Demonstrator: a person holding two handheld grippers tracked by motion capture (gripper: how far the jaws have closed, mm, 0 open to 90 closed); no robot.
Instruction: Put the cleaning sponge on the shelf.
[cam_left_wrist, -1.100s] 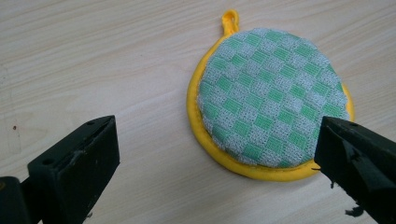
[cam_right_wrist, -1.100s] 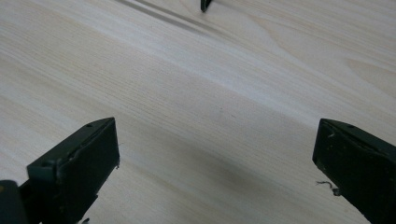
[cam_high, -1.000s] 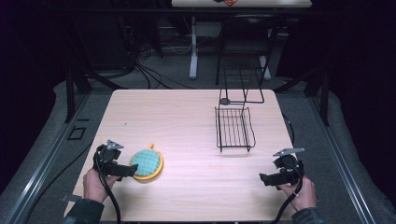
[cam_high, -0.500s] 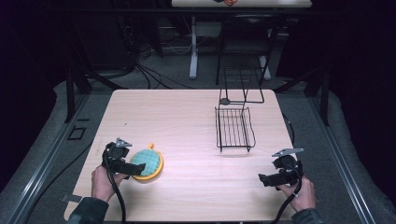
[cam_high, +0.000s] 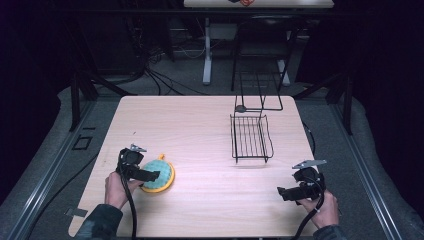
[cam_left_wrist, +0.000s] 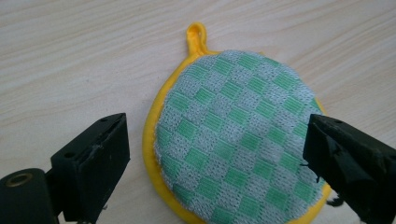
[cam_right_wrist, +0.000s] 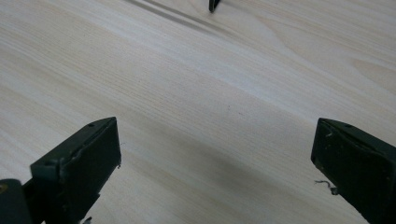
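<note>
A: Here, at the near left of the pale wooden table (cam_high: 200, 130), a person's left hand (cam_high: 116, 189) holds the left gripper (cam_high: 150, 175) over a round pot holder (cam_high: 161, 172). How do its jaws stand?

B: Spread wide. In the left gripper view, the left gripper (cam_left_wrist: 217, 154) has one black jaw at the pot holder's (cam_left_wrist: 233, 140) yellow rim and the other over its opposite edge, so the green-and-grey checked pad lies between them. Whether either jaw touches the cloth cannot be told.

A: And the pot holder itself?

B: Flat on the wood, its small yellow loop (cam_left_wrist: 196, 36) pointing away from the jaws.

A: Further right?

B: A black wire rack (cam_high: 251, 137) sits on the table's right half, well apart from the pot holder, with a taller wire frame (cam_high: 258, 90) just behind it at the far edge.

A: And the right side?

B: The right hand (cam_high: 325, 210) holds the right gripper (cam_high: 285, 192) near the table's front right corner. In the right gripper view, the right gripper (cam_right_wrist: 217, 163) has its jaws spread too, with bare wood between them.
</note>
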